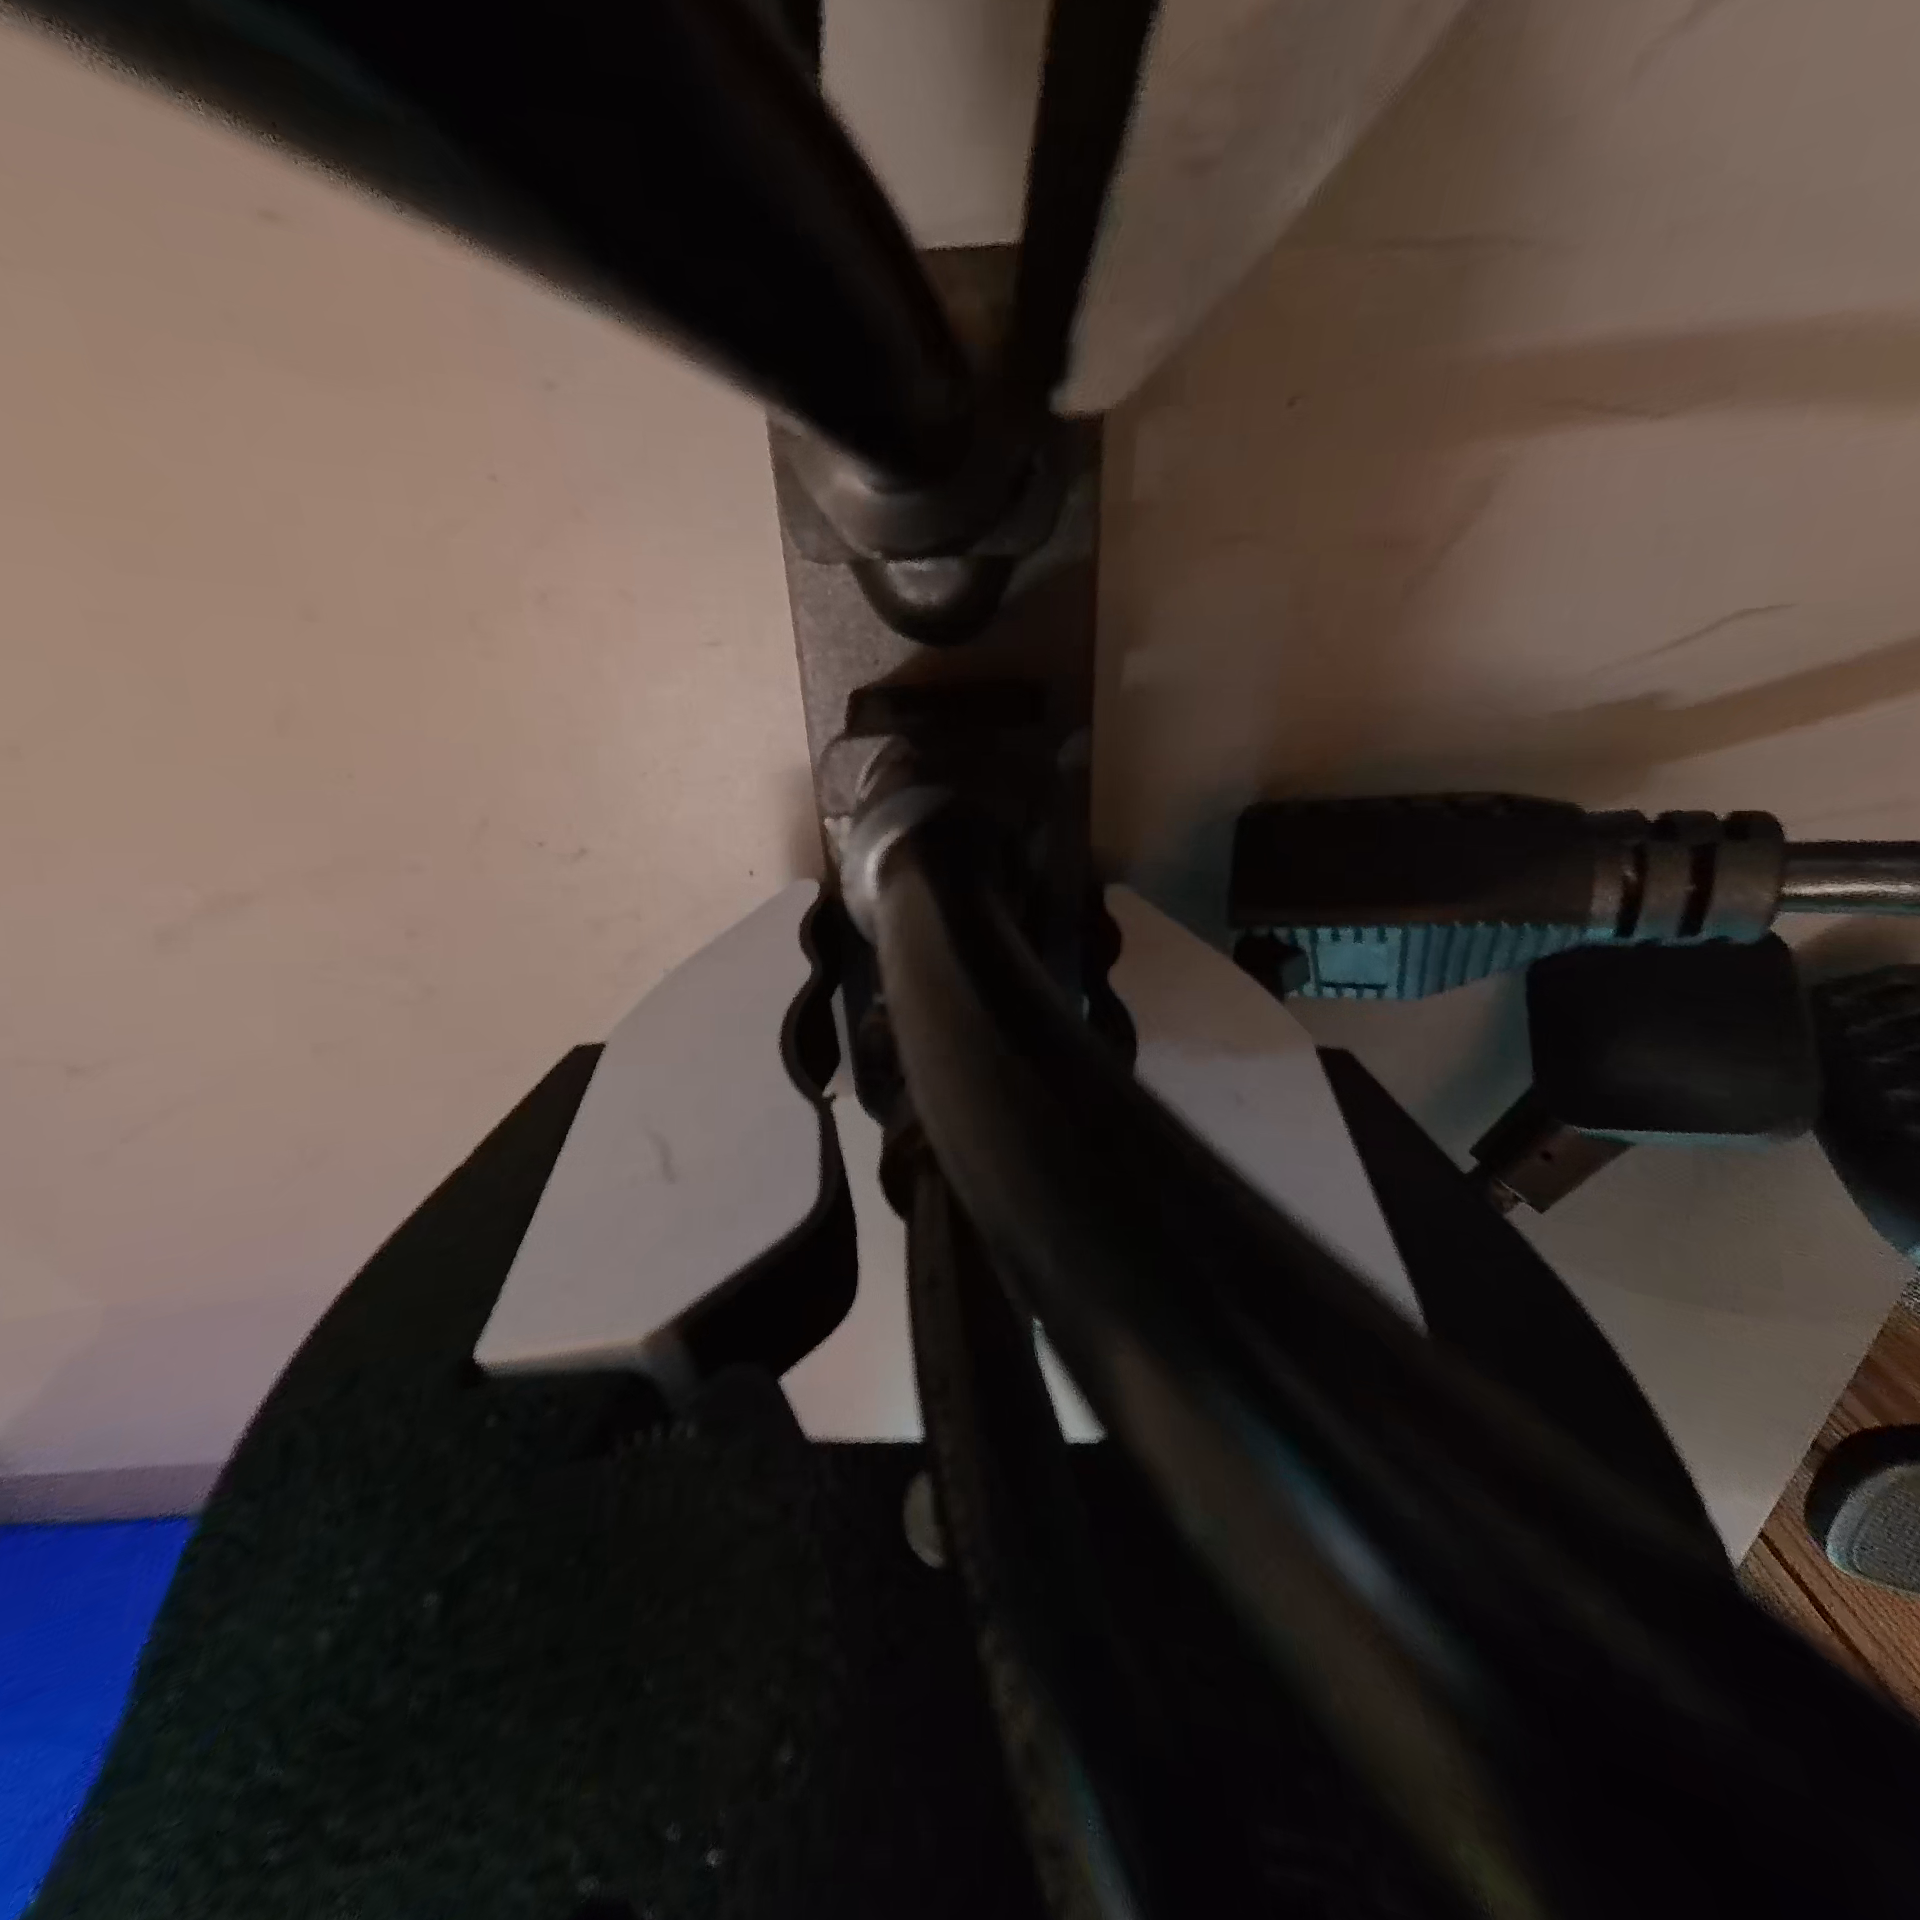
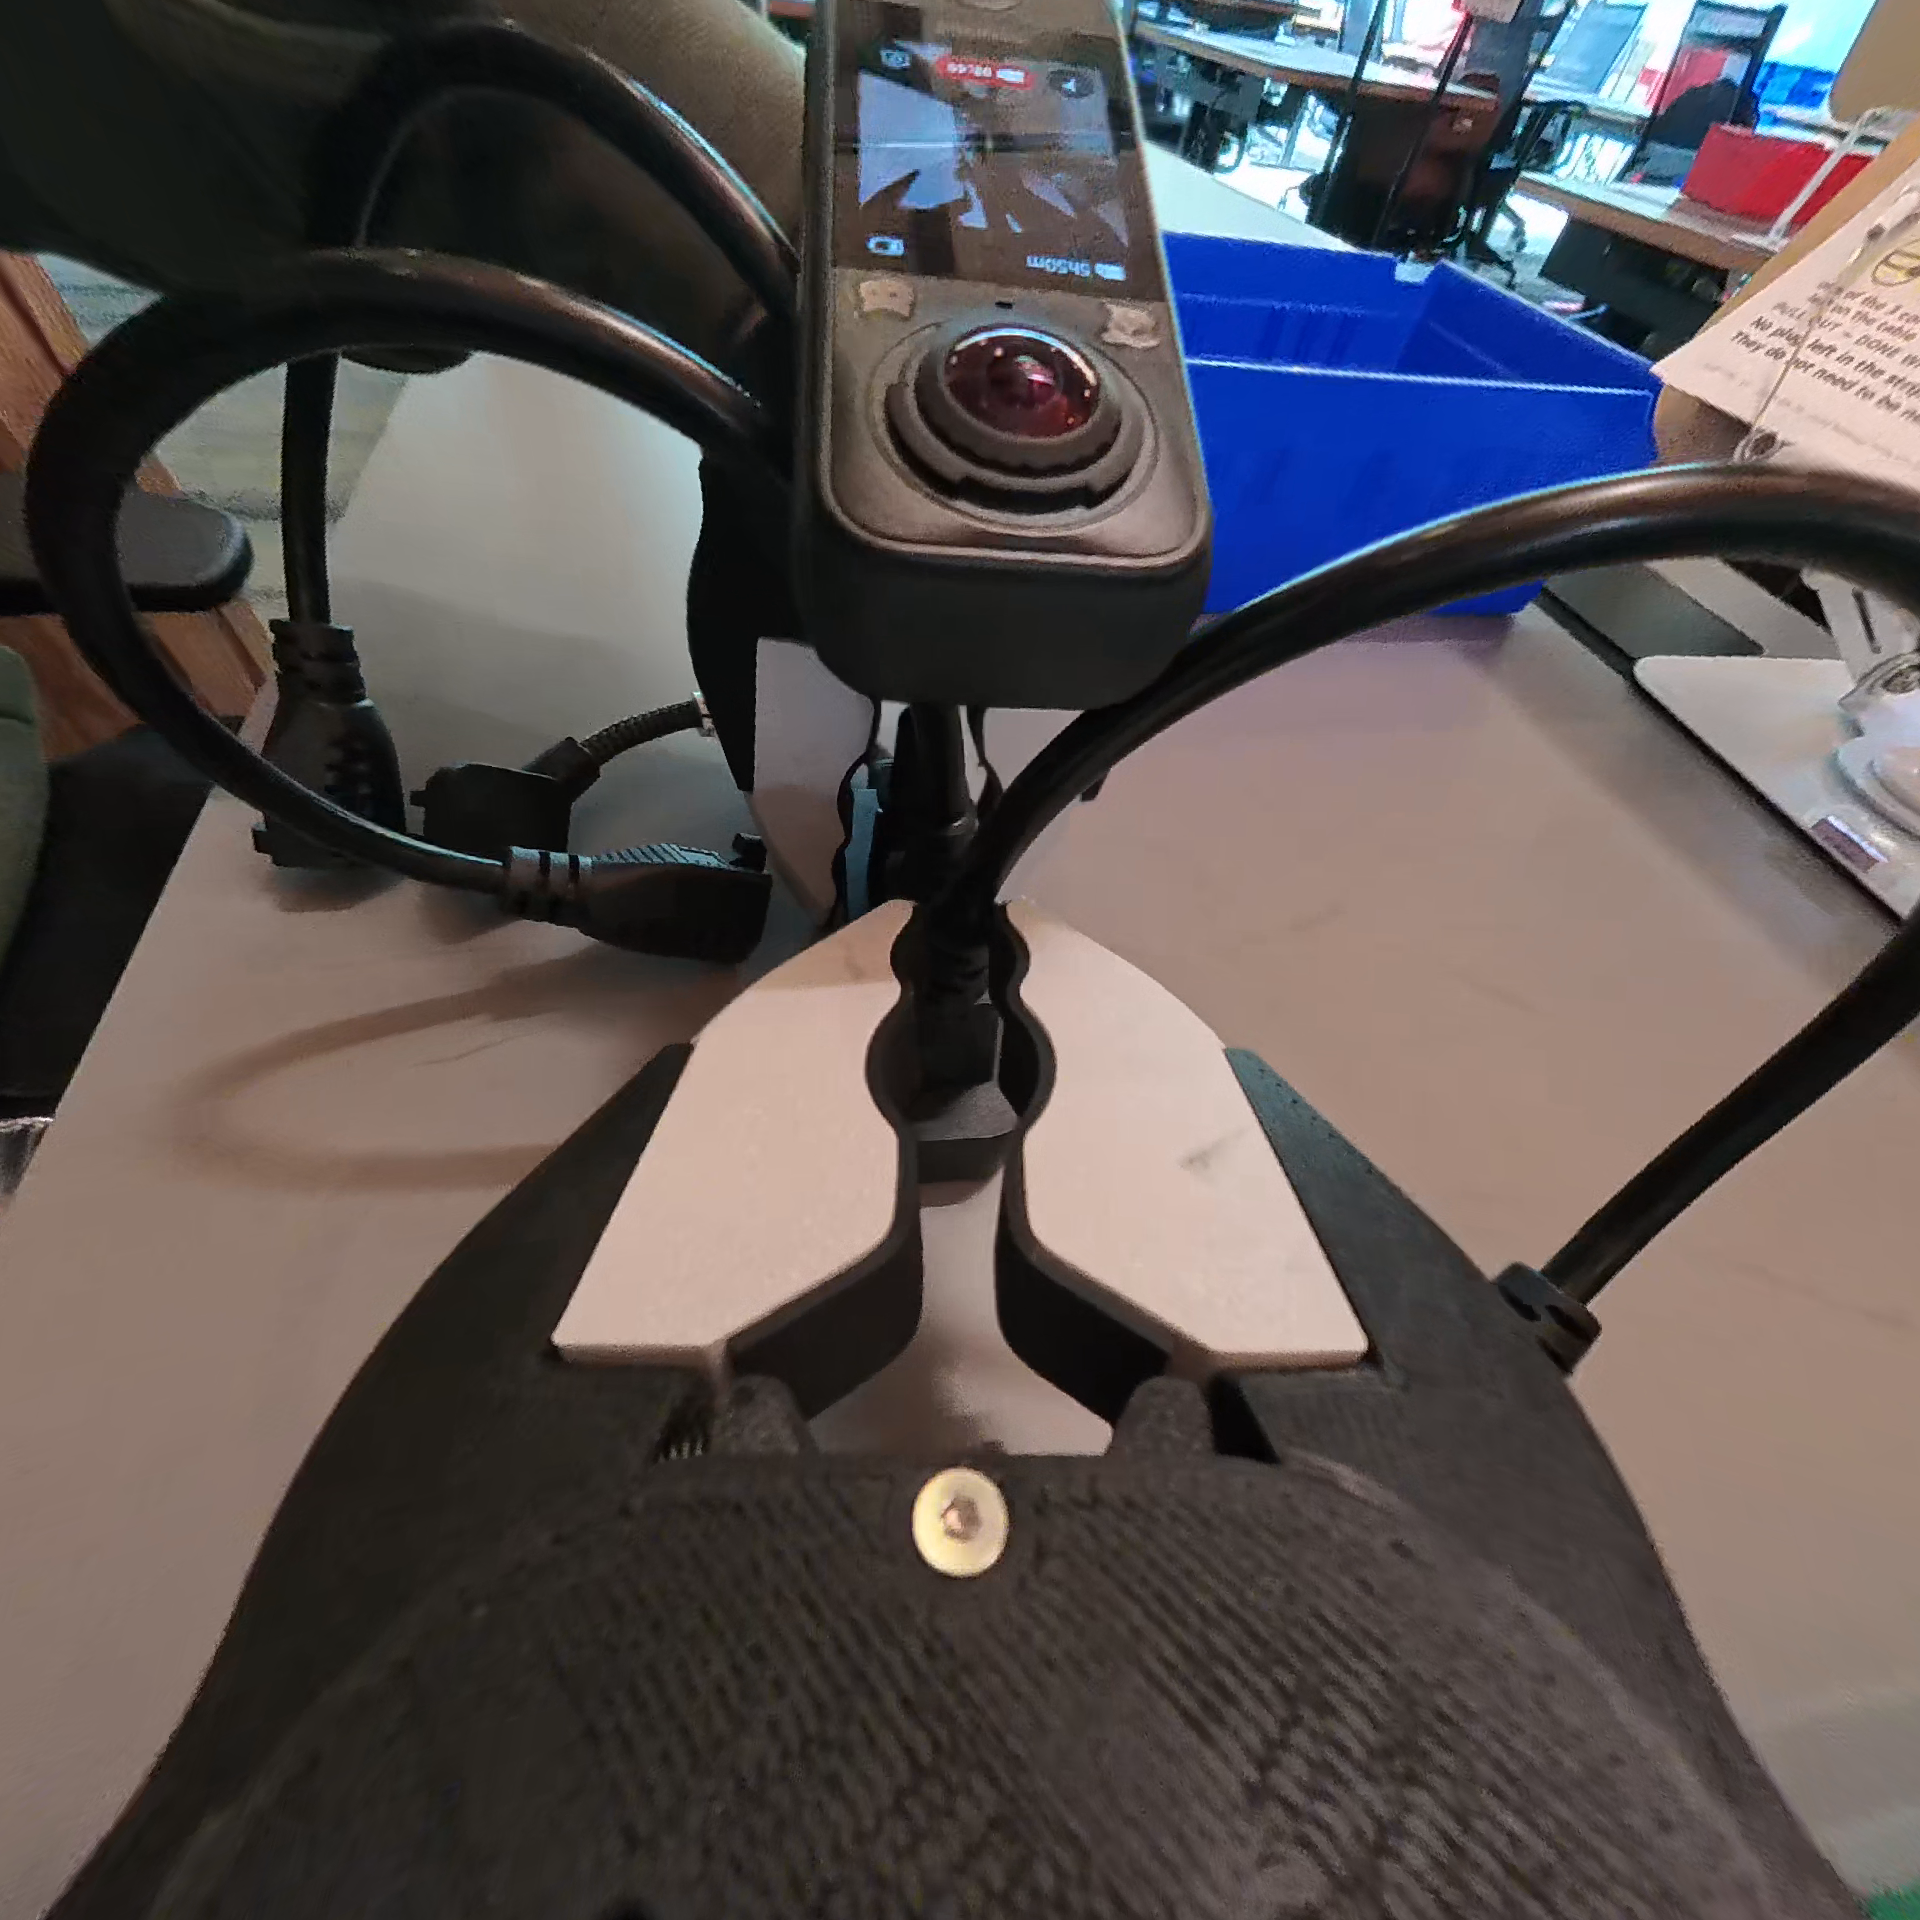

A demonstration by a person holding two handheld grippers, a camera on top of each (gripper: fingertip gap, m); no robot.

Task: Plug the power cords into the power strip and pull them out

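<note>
In the left wrist view a narrow black power strip (image 1: 940, 665) runs up the middle of the pale table. My left gripper (image 1: 966, 904) is shut on the strip's near end, one white finger on each side. Black cords (image 1: 1039, 1195) run back over it toward the camera. A black plug (image 1: 925, 561) sits on the strip farther up. In the right wrist view my right gripper (image 2: 956, 920) is shut on a black plug (image 2: 956, 1101) whose cord (image 2: 1351, 582) arcs off to the right. It faces the left gripper's camera (image 2: 1008, 395).
Loose black plugs lie on the table beside the strip (image 1: 1455, 862) (image 1: 1673, 1049) and show at the left in the right wrist view (image 2: 644, 899) (image 2: 332, 727). A blue bin (image 2: 1403, 416) stands behind. A printed sheet (image 2: 1829, 343) is at the far right. About 10 cm separates my left fingertips from my right.
</note>
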